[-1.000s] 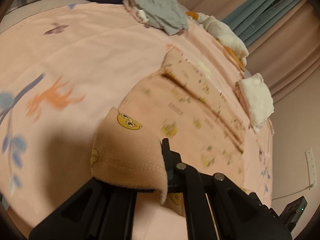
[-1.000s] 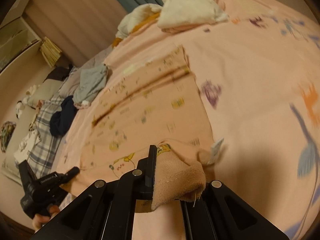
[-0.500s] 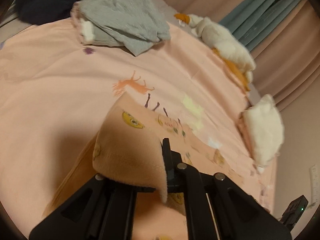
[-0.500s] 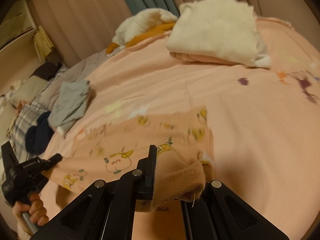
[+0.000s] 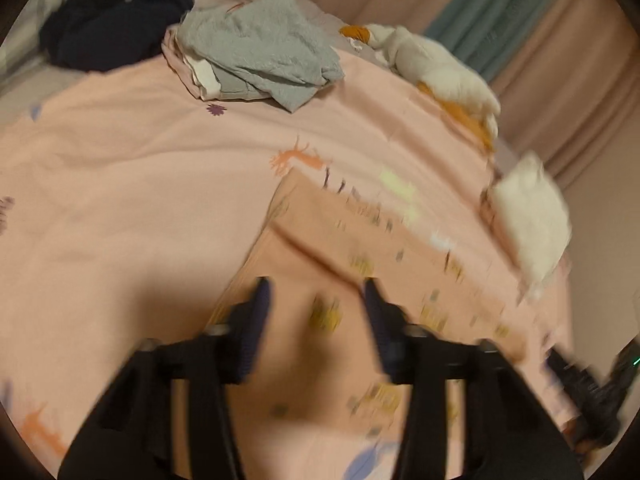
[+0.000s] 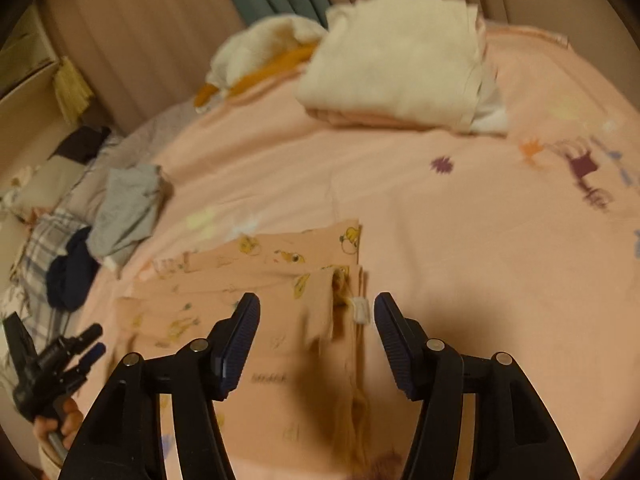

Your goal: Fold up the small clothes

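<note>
Left gripper (image 5: 316, 300): jaws opening, nothing between them.
Right gripper (image 6: 317, 316): jaws opening wide, pads clear of cloth.
Garment: peach fleece garment with yellow cartoon prints (image 6: 256, 280) lies folded on the pink printed bedsheet (image 6: 460, 220), directly below and ahead of both tools.
Risk: the loose top flap near the white label (image 6: 359, 309) may spring open unless pressed flat.
Risk: a withdrawing finger may snag the fleece and drag the fold askew.
</note>
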